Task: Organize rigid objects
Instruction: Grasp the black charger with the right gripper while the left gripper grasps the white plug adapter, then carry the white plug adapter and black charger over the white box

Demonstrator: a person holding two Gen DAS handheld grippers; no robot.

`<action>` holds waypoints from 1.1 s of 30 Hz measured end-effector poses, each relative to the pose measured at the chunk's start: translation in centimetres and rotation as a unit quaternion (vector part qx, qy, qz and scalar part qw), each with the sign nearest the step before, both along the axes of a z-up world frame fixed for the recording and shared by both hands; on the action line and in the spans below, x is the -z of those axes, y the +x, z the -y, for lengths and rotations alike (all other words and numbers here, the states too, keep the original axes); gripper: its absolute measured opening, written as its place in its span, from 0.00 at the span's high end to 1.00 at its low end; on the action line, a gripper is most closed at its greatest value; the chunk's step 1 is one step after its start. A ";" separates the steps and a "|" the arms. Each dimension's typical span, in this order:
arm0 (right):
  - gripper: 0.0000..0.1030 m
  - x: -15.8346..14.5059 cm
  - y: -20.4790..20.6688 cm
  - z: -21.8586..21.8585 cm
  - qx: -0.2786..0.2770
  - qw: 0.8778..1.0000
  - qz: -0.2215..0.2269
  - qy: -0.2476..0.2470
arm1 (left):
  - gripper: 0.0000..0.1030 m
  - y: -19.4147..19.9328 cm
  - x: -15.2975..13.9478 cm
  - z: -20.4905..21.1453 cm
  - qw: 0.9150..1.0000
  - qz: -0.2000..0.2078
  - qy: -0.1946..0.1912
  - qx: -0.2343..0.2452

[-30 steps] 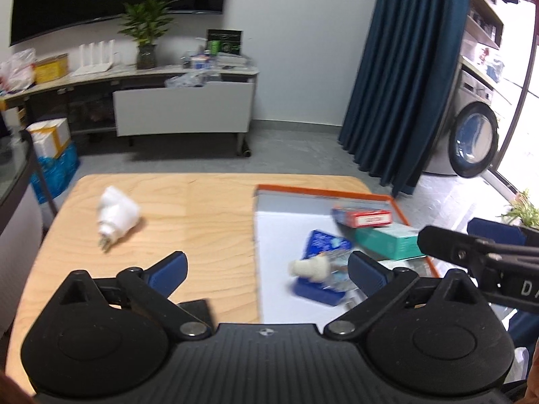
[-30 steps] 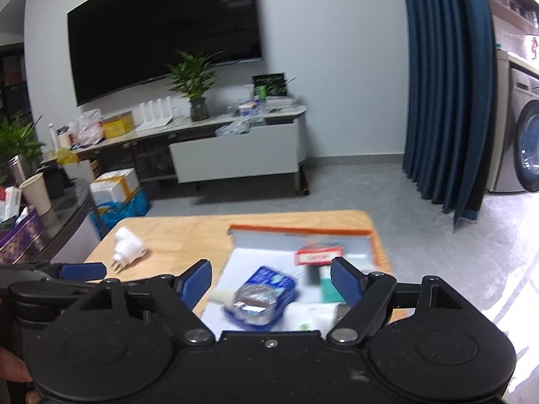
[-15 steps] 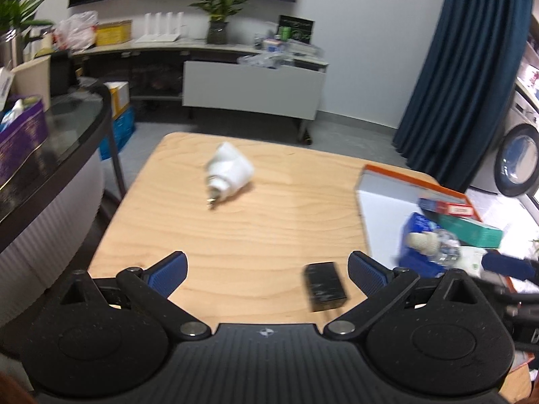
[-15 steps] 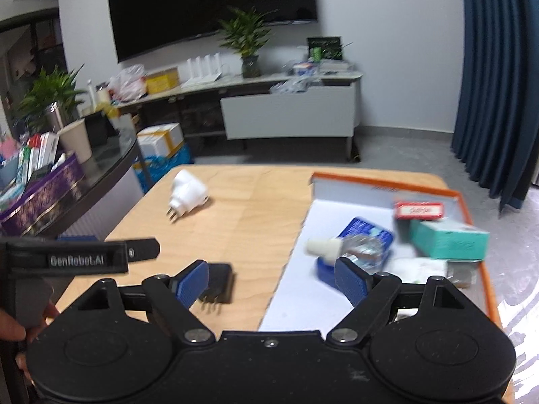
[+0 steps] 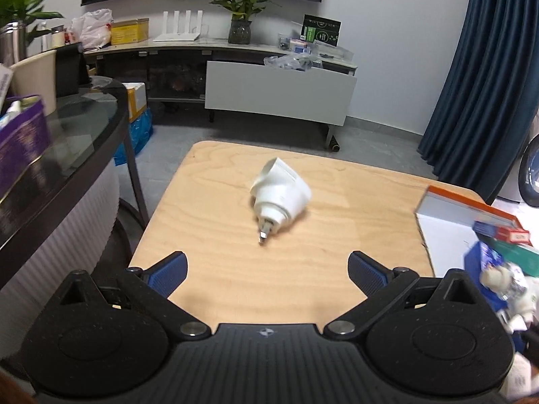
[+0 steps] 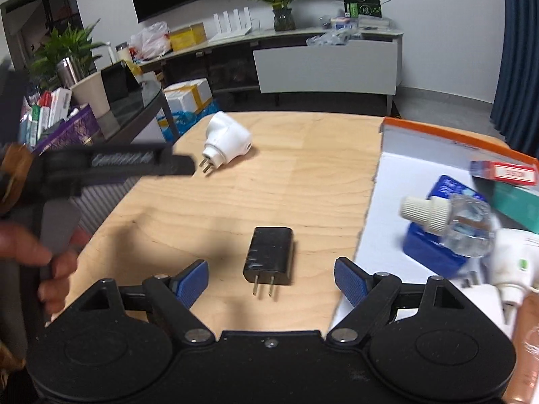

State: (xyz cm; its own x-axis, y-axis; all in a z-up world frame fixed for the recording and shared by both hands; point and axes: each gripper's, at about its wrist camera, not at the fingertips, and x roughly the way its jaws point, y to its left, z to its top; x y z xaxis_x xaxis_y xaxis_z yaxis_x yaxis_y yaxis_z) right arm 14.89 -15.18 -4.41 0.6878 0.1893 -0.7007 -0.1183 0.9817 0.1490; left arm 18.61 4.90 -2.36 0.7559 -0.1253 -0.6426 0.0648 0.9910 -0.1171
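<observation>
Left gripper: jaws spread wide with nothing between them, held above the near part of the wooden table.
Right gripper: jaws wide apart and empty, low over the table; the black charger lies flat on the wood between the blue pads, touching neither, its two prongs pointing toward the camera.
White plug adapter: on its side near the middle of the table, ahead of the left gripper, pins angled toward the camera; well apart from the black charger.
Tray: orange-rimmed with a white floor, at the table's right side.
In the tray: a clear bottle with a ribbed cream cap resting on a blue box, a red-and-white carton and a teal box behind them; the items at the near right corner are blurred.
Left side of the right view: the left gripper's body, held in a hand.
</observation>
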 end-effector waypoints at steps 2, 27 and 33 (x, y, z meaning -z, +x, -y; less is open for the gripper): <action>0.06 0.5 0.8 -0.3 0.001 1.000 -0.004 0.001 | 0.00 1.6 0.3 0.3 1.000 0.001 0.004 0.004; 0.57 1.3 3.7 -2.4 -0.004 1.000 -0.014 -0.026 | 0.34 8.1 3.6 2.3 0.997 0.006 0.051 0.057; 0.57 0.2 2.4 -1.5 0.001 1.000 0.014 -0.001 | 0.35 4.5 1.3 2.2 0.997 0.033 0.045 0.057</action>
State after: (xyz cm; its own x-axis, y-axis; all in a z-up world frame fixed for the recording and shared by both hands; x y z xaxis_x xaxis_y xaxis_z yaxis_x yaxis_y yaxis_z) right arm 17.31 -13.70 -4.59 0.7082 0.1861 -0.6811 -0.1200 0.9823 0.1438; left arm 23.13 2.73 -3.66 0.7812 -0.1574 -0.6042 0.1827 0.9830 -0.0199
